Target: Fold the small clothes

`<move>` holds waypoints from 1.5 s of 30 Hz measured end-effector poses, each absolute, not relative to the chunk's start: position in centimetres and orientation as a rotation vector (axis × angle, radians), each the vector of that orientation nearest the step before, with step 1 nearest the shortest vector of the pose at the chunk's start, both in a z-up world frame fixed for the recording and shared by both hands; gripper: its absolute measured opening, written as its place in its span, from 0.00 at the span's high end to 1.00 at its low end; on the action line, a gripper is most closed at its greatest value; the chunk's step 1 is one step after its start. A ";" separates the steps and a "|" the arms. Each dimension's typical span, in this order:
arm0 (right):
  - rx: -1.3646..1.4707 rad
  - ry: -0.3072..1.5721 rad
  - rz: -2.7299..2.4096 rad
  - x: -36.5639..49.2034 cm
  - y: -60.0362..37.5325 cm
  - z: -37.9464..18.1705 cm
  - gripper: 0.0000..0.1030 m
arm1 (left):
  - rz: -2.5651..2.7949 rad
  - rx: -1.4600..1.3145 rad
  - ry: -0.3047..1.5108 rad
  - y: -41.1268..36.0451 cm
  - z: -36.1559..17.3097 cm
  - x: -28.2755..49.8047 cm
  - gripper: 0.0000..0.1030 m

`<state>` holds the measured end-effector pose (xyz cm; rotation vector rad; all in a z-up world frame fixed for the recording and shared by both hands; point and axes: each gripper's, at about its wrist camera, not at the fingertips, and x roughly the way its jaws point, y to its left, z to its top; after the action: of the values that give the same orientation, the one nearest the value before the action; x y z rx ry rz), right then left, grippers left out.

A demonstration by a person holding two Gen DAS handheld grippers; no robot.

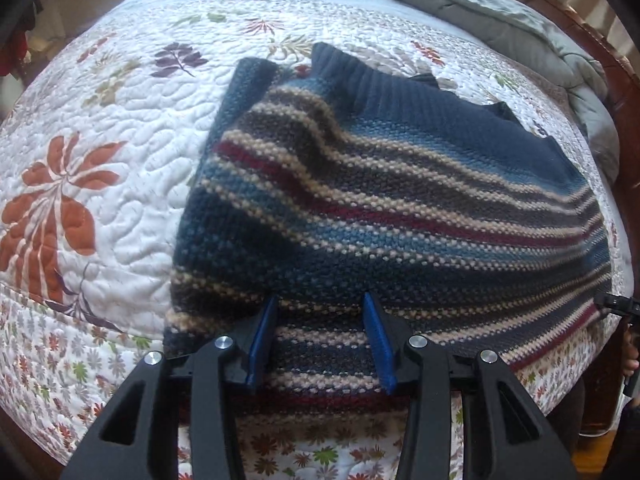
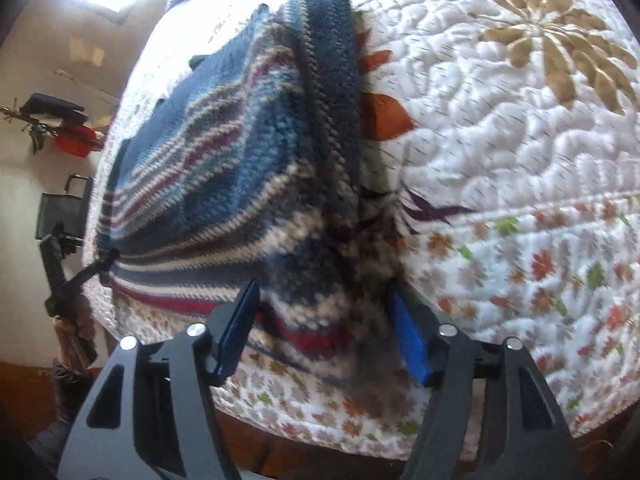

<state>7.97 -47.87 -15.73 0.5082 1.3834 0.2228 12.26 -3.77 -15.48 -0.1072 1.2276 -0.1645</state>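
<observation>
A striped knit sweater (image 1: 360, 200) in navy, blue, cream and dark red lies on the quilted bed, its hem at the near edge. My left gripper (image 1: 320, 312) is open, its blue-padded fingers (image 1: 378, 336) resting over the hem at the sweater's left part. In the right wrist view the sweater (image 2: 224, 168) has a folded edge. My right gripper (image 2: 324, 300) is open with its jaws either side of the bunched hem corner. The other gripper (image 2: 100, 264) shows at the far hem corner, and a black gripper tip (image 1: 616, 304) shows at the right hem corner.
The white floral quilt (image 1: 100, 140) covers the bed. A grey comforter (image 1: 520, 8) is bunched at the far side by the wooden bed frame (image 1: 616, 72). A wall with hanging items (image 2: 60, 128) is to the left in the right wrist view.
</observation>
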 end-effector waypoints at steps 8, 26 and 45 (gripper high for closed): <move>0.648 1.373 0.281 8.6 -48.1 -16.5 0.79 | -0.199 -0.158 1.234 -2.6 -15.8 12.2 0.57; 0.480 1.446 0.116 9.6 -45.2 -13.5 0.82 | -0.223 -0.122 1.237 -3.1 -16.2 12.5 0.56; 0.165 1.275 0.242 13.9 -31.1 -1.2 0.84 | -0.258 -0.106 1.245 -3.1 -16.4 13.0 0.56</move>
<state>13.86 -31.14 -1.22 0.1655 1.2747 0.2416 13.01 -3.06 -16.43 -0.1057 1.2446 -0.2584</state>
